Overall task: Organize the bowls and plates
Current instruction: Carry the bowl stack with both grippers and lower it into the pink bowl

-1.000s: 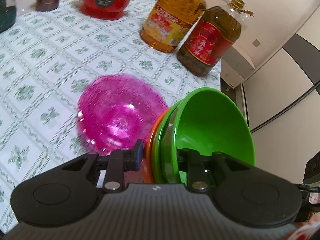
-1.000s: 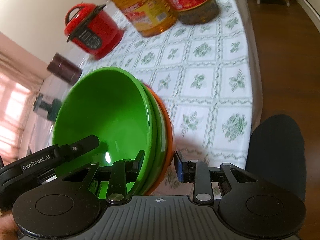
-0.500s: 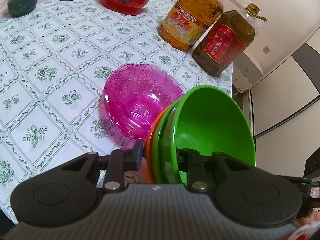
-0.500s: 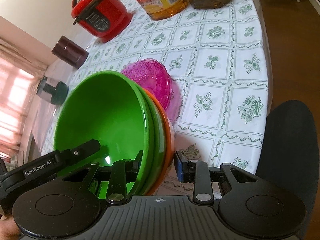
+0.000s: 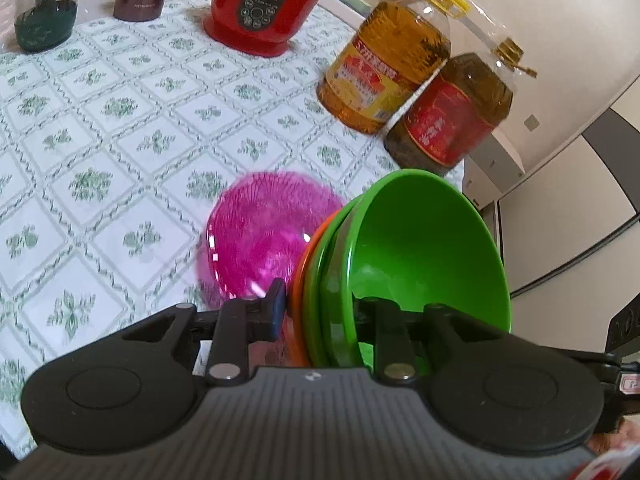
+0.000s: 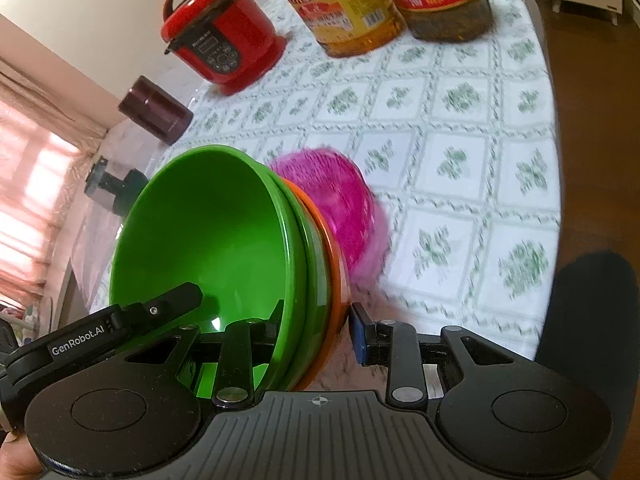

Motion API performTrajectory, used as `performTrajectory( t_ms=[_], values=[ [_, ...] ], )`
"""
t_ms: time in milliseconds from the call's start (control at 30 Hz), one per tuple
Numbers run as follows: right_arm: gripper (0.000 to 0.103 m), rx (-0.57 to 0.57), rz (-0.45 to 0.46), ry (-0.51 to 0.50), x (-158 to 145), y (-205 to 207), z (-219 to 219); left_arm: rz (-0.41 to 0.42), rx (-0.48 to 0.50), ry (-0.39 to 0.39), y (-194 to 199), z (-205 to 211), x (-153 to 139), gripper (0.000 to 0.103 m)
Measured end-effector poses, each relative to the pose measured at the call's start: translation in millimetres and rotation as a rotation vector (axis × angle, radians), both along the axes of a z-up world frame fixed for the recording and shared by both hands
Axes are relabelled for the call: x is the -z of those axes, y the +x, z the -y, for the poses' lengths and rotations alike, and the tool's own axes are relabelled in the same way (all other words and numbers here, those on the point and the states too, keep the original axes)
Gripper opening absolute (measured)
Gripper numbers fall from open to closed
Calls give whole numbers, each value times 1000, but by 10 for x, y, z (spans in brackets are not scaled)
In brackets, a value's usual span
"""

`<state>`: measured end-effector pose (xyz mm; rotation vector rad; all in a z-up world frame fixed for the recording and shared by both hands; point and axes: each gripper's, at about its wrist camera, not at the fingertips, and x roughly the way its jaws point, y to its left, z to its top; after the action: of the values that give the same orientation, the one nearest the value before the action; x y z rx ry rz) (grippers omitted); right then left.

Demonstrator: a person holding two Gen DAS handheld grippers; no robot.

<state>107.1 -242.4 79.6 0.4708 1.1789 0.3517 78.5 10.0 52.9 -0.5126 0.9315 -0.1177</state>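
Green-flowered cloth covers the bench [image 5: 120,128]. Nearest, both claws pinch one nested stack of bowls [image 5: 400,264] by its rim from opposite sides: left claw [image 5: 316,312], right claw [image 6: 316,330], each with one finger inside and one outside (likely so the tilted stack cannot slip apart). Just beyond sits a pink bowl [image 5: 264,236], seemingly the stack's destination. Farther off stand oil bottles [image 5: 392,76] and a red cooker [image 5: 264,4].

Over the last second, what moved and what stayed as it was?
The stack of bowls has been carried on over the table, so the pink bowl and red cooker have shifted in both views. Nothing was taken or released: left gripper and right gripper stay clamped on the stack's rim, which stays tilted.
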Motion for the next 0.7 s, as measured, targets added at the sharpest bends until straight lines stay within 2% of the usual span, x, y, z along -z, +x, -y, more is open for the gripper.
performTrajectory(
  t_ms=[433, 700],
  values=[
    [32, -32, -38, -17, 285, 798, -238, -57, -54, -19, 734, -240, 277, 22],
    [32, -39, -77, -30, 509, 1001, -300, -100, -63, -21, 884, -303, 482, 22]
  ],
)
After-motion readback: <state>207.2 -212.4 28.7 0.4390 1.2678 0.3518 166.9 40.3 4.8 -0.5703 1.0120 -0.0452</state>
